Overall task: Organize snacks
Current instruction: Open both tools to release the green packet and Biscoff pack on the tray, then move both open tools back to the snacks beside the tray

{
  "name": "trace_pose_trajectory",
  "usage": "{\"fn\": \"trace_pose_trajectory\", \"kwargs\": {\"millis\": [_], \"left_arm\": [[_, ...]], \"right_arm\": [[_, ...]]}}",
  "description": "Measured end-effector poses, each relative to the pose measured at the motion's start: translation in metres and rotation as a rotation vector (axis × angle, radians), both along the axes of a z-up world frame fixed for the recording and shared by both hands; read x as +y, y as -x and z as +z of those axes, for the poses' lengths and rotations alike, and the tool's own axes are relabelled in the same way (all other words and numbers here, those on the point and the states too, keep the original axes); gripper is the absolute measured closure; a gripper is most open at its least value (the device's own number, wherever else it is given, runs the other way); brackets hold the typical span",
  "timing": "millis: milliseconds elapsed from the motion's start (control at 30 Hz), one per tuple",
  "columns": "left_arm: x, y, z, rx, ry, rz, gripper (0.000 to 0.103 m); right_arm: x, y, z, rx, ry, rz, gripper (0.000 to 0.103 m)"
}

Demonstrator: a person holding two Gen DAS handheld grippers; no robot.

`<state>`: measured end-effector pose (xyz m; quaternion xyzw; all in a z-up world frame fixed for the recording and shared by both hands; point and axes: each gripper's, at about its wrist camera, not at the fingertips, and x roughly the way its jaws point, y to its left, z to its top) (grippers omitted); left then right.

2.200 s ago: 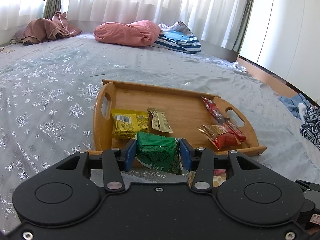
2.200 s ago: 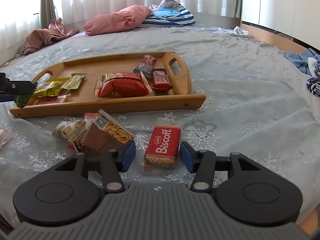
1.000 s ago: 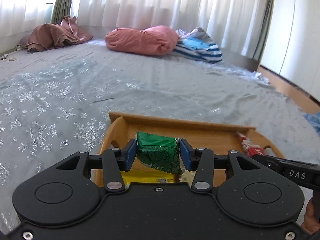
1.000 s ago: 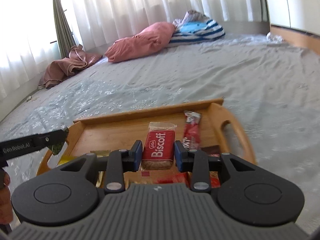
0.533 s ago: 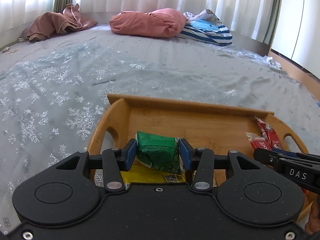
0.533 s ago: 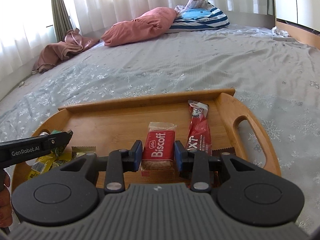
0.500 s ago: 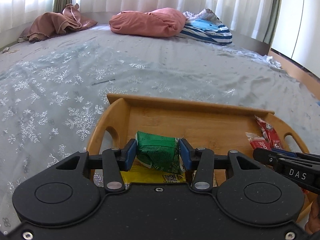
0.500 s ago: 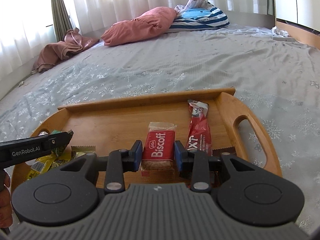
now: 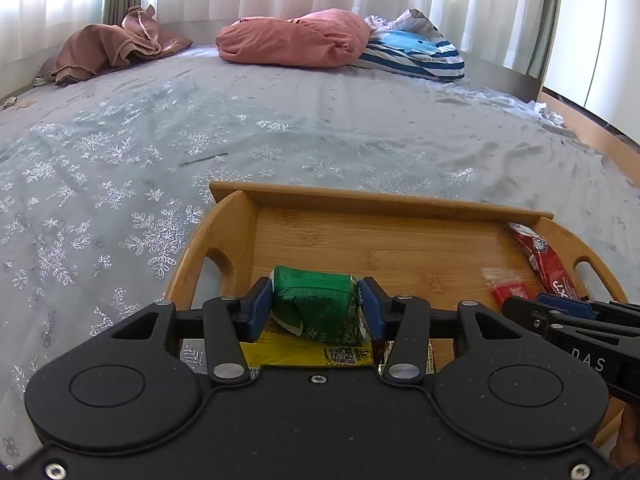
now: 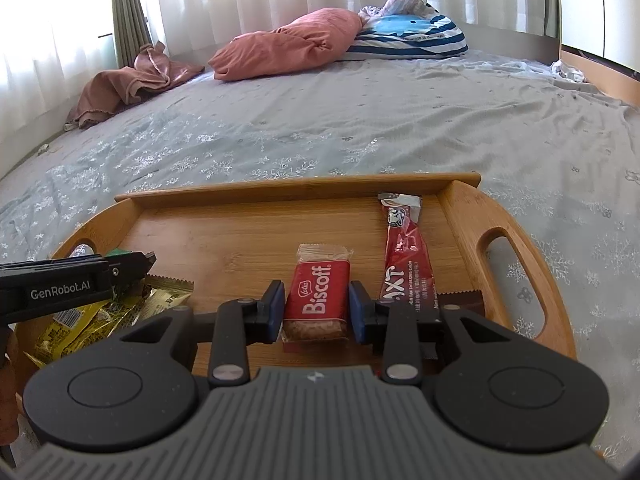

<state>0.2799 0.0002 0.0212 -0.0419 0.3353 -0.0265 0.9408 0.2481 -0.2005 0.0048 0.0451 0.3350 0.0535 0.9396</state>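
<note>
The green pack sits between my left gripper's blue pads, low over the left end of the tray, above a yellow pack. Its jaws are opening, though the pads look to be touching the crinkled sides. It seems light and soft, foil that dents and slips, so I take it across the middle, not by a seam. My right gripper is narrowly closed on the Biscoff, held by its long edges over the tray's centre, beside a red stick. That biscuit is probably stiff but brittle, so a gentle squeeze suits it. The tray rests on a grey bedspread.
</note>
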Motion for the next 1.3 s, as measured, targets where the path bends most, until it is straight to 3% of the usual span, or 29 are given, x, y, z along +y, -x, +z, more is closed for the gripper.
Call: {"fn": "trace_pose_trajectory", "kwargs": {"millis": [167, 367, 567, 900, 1300], "left_arm": [[0.0, 0.0, 0.001, 0.006, -0.004, -0.005, 0.055], [-0.001, 0.007, 0.009, 0.011, -0.018, -0.005, 0.039], [-0.003, 0.032, 0.03, -0.028, -0.037, -0.047, 0.025], [-0.001, 0.102, 0.05, -0.02, 0.025, -0.137, 0.016], [0.0, 0.204, 0.038, -0.078, 0.0, -0.115, 0.013]], "right_arm": [[0.0, 0.0, 0.0, 0.004, -0.002, 0.002, 0.064], [-0.003, 0.004, 0.006, 0.003, -0.027, 0.001, 0.06], [-0.01, 0.02, 0.021, -0.021, -0.053, -0.003, 0.045], [-0.026, 0.074, 0.041, -0.061, -0.061, 0.008, 0.029], [-0.034, 0.154, 0.027, -0.089, -0.042, 0.027, 0.019]]}}
